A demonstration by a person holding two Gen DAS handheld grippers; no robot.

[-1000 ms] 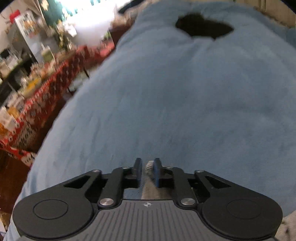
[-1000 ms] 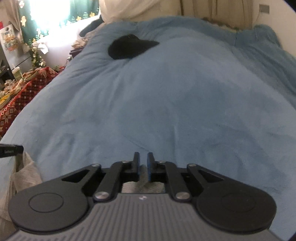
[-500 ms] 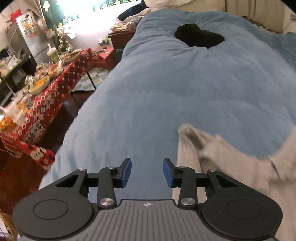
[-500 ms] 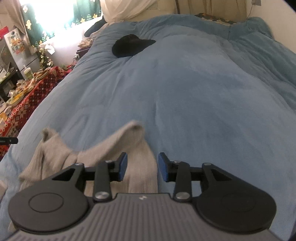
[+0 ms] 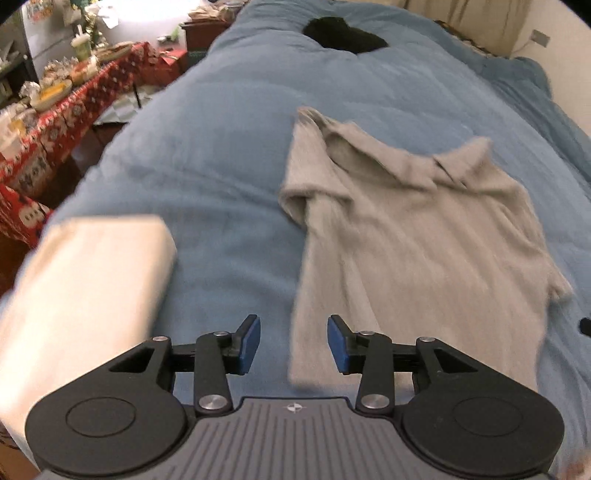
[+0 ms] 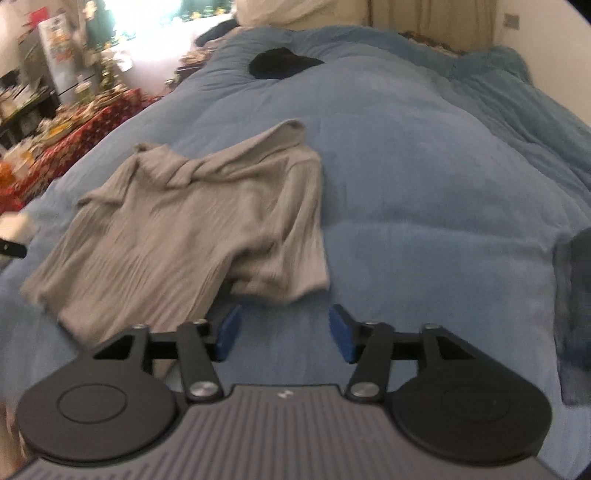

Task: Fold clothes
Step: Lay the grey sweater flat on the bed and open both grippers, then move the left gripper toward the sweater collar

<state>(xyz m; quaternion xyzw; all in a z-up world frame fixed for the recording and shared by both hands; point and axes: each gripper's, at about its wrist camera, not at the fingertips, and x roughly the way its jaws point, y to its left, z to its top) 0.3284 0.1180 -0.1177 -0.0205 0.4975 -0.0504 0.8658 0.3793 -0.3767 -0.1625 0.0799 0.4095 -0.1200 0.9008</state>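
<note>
Both tongs are now standing clear of the grey shirt, which a second ago was pinched between them and is now lying spread on the blue bed. The left tongs are opening, with the shirt's near hem below the gap but not pressed by the blue pads. The right tongs are opening wider, with only blanket showing between them; the shirt's sleeve is lying just beyond the left pad.

Motion blur is softening both views, so the shirt's collar and folds are hard to make out. Part of the shirt's lower edge is hiding behind the tong bodies in each view. A pale folded cloth is sitting blurred at the left, cut off by the frame, and a dark cloth is being cropped at the right edge of the right wrist view. A black garment is lying far up the bed.

Open blanket is stretching to the right of the shirt and beyond it. On the left, the bed's edge is dropping toward a table with a red patterned cover, crowded with small things too blurred to name.
</note>
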